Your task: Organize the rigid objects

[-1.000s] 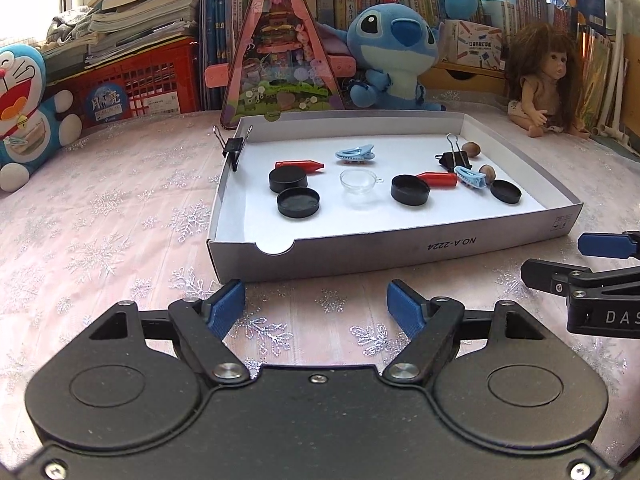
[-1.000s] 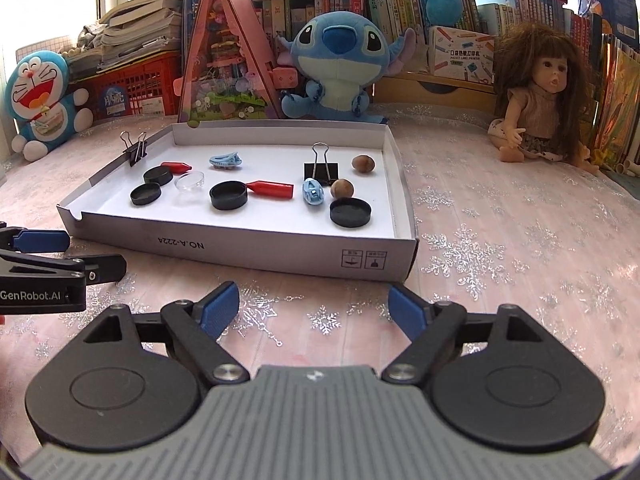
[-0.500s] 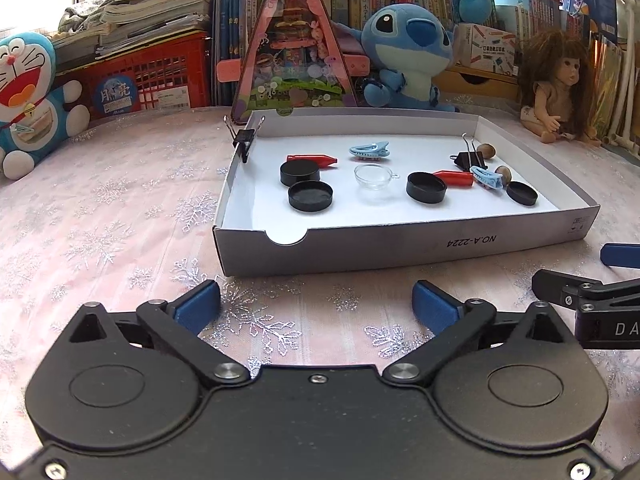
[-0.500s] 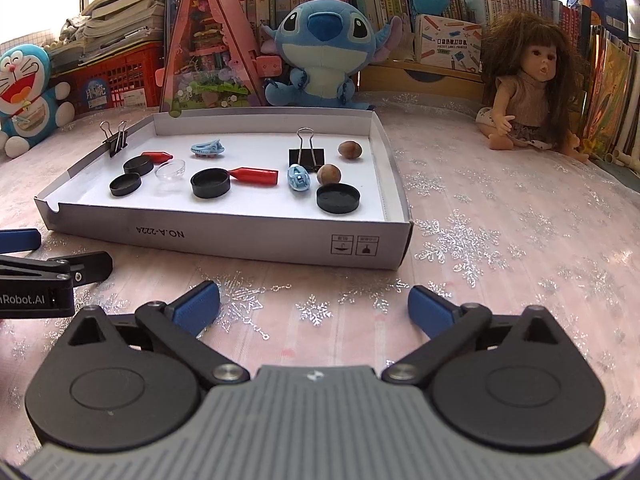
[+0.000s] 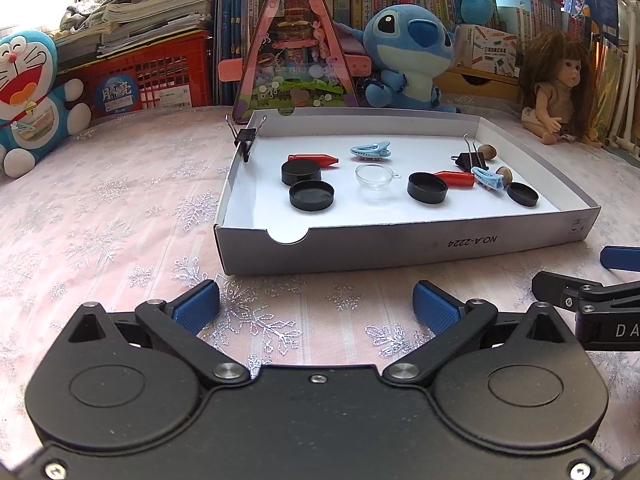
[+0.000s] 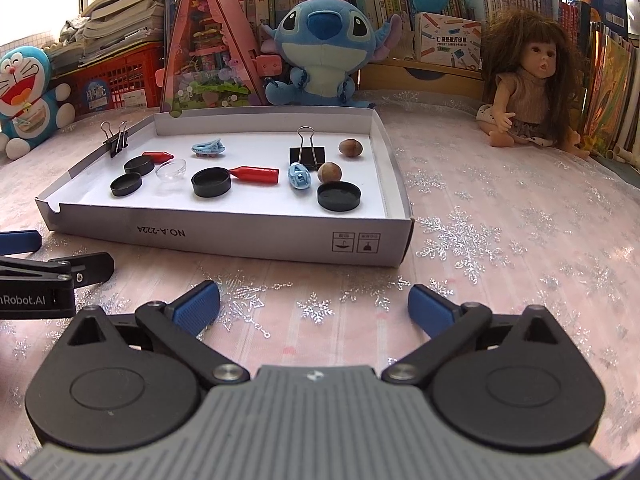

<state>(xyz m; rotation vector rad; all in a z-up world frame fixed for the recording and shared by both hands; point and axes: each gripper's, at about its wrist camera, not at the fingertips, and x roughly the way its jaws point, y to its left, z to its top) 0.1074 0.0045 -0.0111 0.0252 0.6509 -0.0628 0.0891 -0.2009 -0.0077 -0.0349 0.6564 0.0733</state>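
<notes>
Both tongs, the left gripper [image 5: 316, 300] and right gripper [image 6: 314, 300], gape wide and hold nothing, low before the box [image 6: 240, 236] of scattered lids, clips and nuts.

The white cardboard tray [image 6: 256, 236] bears "NO.A-222A" printed upside down on its front wall. Left of it, a black gripper arm [image 6: 36, 300] reads "nRobot.AI".

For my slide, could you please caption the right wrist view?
Open right tongs face a tray of caps, clips and nuts.
</notes>
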